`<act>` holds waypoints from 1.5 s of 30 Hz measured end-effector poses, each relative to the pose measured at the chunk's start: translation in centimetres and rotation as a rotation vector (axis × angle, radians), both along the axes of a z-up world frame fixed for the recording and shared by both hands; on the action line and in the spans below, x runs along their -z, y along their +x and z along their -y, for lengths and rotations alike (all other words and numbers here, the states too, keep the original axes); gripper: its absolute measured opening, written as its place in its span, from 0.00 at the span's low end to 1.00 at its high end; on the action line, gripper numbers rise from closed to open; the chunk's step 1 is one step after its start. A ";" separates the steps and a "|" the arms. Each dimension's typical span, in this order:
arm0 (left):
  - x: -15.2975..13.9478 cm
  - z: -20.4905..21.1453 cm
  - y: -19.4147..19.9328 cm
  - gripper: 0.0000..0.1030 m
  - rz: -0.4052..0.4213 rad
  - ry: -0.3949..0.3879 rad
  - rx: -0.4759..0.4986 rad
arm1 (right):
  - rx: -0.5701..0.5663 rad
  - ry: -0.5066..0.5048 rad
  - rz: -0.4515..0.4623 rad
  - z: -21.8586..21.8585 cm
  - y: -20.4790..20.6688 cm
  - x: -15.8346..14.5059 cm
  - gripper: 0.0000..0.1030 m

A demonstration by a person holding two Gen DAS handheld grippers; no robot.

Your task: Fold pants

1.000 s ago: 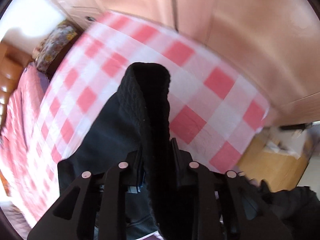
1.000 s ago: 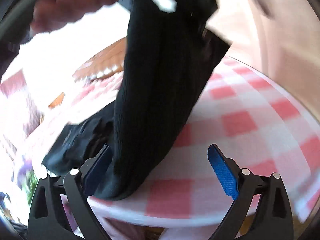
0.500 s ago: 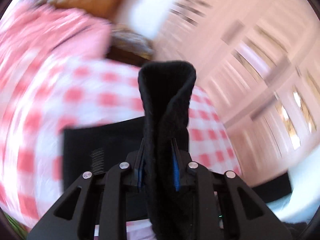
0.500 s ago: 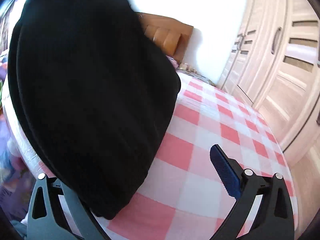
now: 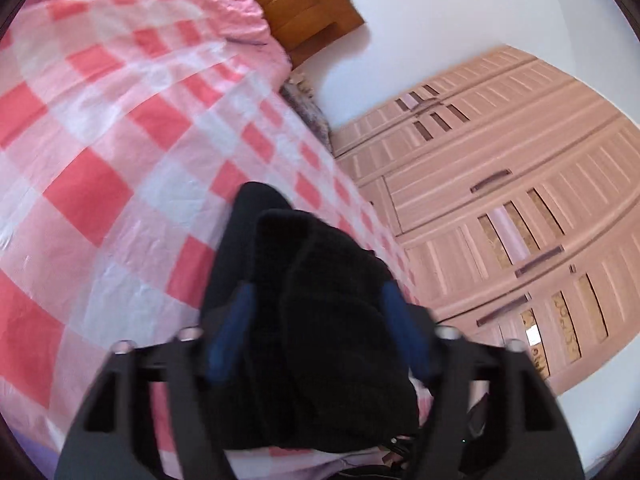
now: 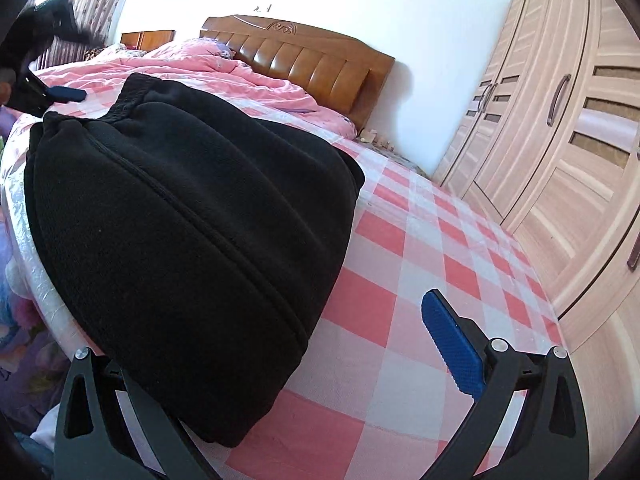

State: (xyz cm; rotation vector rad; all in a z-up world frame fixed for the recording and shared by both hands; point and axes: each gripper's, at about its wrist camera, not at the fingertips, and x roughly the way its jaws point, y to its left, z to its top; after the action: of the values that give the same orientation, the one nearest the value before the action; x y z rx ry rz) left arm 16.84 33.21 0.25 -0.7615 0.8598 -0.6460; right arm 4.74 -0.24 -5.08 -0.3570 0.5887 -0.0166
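Black pants (image 6: 188, 232) lay folded on the pink-checked bed (image 6: 420, 264), at its left side. Left tongs (image 5: 316, 320) had just been opening: blue pads apart, a bunched end of the pants between them, apparently unclamped. Right tongs (image 6: 276, 344) stood wide apart at the near fold; left finger hidden behind the cloth, nothing gripped. Wooden headboard (image 6: 304, 60) behind, wardrobe (image 6: 560, 128) far right.

We see a pink-and-white checked bedsheet (image 6: 420, 264) filling the lower centre, a crumpled pink quilt (image 6: 224, 74) upper left, a brown wooden headboard (image 6: 304, 64) top centre, a pale wooden wardrobe (image 6: 560, 152) on the right, and a white wall (image 6: 360, 4) at the top.
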 end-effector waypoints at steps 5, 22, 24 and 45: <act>0.6 1.1 -0.6 0.73 -0.049 0.099 0.057 | -0.009 0.004 -0.007 0.2 0.1 0.0 0.95; 4.2 1.5 0.2 0.73 -0.148 0.227 0.074 | -0.016 0.023 -0.016 0.3 0.2 0.0 0.95; 3.9 1.5 0.1 0.65 -0.133 0.198 0.072 | -0.016 0.024 -0.017 0.2 0.2 0.0 0.95; 4.6 5.5 2.5 0.78 -0.167 0.168 0.265 | -0.020 0.029 -0.020 0.1 0.3 -0.1 0.95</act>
State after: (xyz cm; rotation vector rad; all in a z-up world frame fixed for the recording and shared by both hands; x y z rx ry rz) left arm 19.32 27.67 -4.31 -0.5595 1.1663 -0.7409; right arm 5.00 -0.34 -5.03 -0.3348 0.6048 0.0152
